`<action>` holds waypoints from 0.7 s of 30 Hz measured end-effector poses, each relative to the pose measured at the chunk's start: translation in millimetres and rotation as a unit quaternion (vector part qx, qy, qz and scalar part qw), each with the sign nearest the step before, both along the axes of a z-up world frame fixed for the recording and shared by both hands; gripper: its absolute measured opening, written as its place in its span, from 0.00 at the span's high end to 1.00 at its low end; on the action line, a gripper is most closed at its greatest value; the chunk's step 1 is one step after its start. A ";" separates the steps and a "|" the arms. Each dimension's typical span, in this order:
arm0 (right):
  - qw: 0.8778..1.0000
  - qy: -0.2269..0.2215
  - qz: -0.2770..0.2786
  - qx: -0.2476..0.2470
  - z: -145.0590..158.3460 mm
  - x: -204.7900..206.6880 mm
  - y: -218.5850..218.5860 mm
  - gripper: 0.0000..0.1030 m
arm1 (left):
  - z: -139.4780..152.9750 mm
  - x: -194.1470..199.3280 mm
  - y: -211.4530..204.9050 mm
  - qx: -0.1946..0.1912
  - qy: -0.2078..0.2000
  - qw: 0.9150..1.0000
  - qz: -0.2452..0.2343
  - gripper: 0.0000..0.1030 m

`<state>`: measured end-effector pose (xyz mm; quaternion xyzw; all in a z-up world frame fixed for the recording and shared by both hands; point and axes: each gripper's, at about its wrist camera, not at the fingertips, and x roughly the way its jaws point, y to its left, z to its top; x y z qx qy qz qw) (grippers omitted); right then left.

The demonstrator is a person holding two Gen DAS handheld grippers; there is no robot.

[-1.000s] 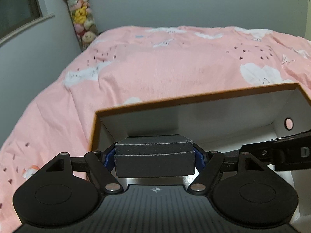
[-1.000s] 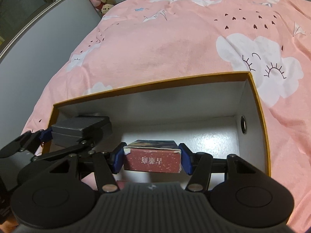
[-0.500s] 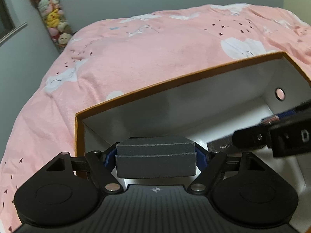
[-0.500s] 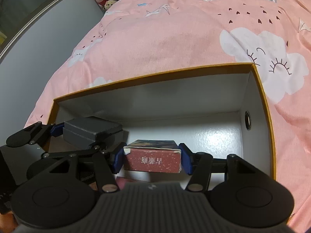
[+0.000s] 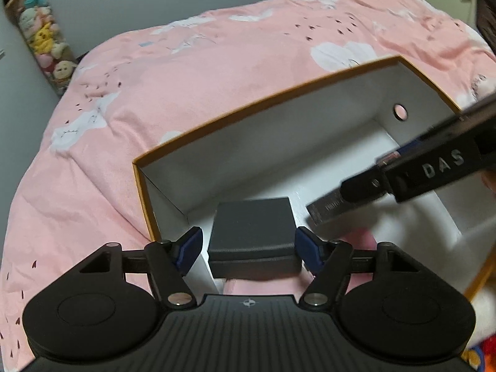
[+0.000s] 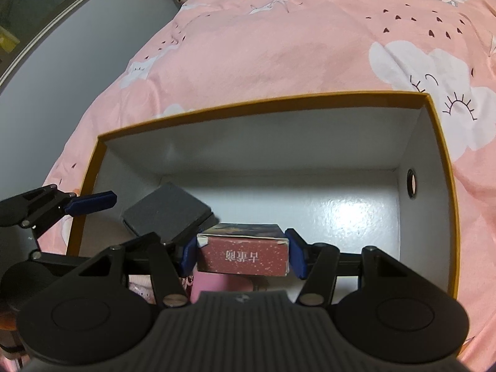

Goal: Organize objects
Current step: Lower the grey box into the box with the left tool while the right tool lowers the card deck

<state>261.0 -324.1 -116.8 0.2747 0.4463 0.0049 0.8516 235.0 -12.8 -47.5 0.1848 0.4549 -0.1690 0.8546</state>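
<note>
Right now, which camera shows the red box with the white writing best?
The right wrist view: the red box sits centred between the right gripper's pads, its label face readable. The left wrist view shows only a dark sliver of it beneath that gripper's arm.

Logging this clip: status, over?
Left gripper jaws closing, off grey box in cardboard box. Right gripper holds red box. Nothing blocking.

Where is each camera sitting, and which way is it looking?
Left wrist: on the left gripper, facing down into the box; its fingers flank the grey case without touching, jaws closing; the right gripper crosses at right.
Right wrist: on the right gripper, facing down into the box; its pads clamp the red carton; the left gripper's finger shows at left.
Shared: box, grey case, pink duvet.
</note>
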 end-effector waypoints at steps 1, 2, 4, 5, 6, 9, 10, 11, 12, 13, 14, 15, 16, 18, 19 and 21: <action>1.000 -0.001 0.001 0.001 -0.5 0.1 0.4 0.42 | -0.4 -1.0 -0.7 0.003 0.001 1.000 -0.006 0.27; 1.000 -0.001 0.001 0.001 -0.7 0.6 1.0 0.42 | -1.0 -1.1 -2.7 0.007 0.000 1.000 -0.008 0.33; 1.000 -0.003 0.000 0.004 -0.4 1.9 1.2 0.42 | -3.6 -1.9 -6.6 0.007 0.004 1.000 -0.014 0.38; 1.000 -0.004 0.000 0.004 -0.2 3.1 2.0 0.42 | -5.3 -1.0 -8.7 0.005 0.009 1.000 -0.017 0.39; 1.000 -0.005 -0.003 0.007 0.0 3.6 2.7 0.42 | -7.2 0.0 -10.6 0.005 0.012 1.000 -0.019 0.41; 1.000 -0.008 0.001 0.016 0.0 6.3 5.5 0.42 | -11.0 1.6 -15.4 0.012 0.017 1.000 -0.019 0.48; 1.000 -0.007 0.001 0.023 -0.5 7.4 5.5 0.42 | -11.7 0.2 -16.4 0.012 0.019 1.000 -0.021 0.48; 1.000 -0.007 -0.002 0.031 -1.1 8.6 5.5 0.42 | -12.4 0.1 -16.9 0.011 0.019 0.999 -0.023 0.48; 0.999 -0.007 -0.004 0.036 -1.8 10.2 5.6 0.42 | -13.0 0.2 -17.4 0.012 0.018 0.999 -0.024 0.48; 0.999 -0.009 -0.006 0.037 -1.9 12.1 6.4 0.42 | -13.7 1.1 -17.5 0.014 0.016 1.000 -0.023 0.48; 0.999 -0.011 -0.008 0.038 -1.6 14.4 6.8 0.42 | -14.5 2.6 -17.4 0.014 0.016 1.000 -0.019 0.48; 0.999 -0.014 -0.009 0.038 -1.4 16.7 7.2 0.42 | -15.5 4.8 -17.2 0.014 0.017 1.000 -0.014 0.49; 0.999 -0.017 -0.010 0.039 -1.0 19.4 7.8 0.42 | -16.6 7.4 -16.8 0.014 0.018 1.000 -0.009 0.51; 0.999 -0.020 -0.009 0.039 0.0 24.2 9.3 0.42 | -18.7 11.8 -16.3 0.017 0.014 1.000 0.003 0.54; 0.999 -0.021 -0.009 0.039 0.7 27.0 10.1 0.42 | -20.3 14.3 -15.8 0.017 0.013 1.000 0.009 0.60; 0.999 -0.023 -0.008 0.036 2.1 30.5 11.5 0.42 | -25.3 20.5 -14.2 0.014 0.026 0.999 0.019 0.69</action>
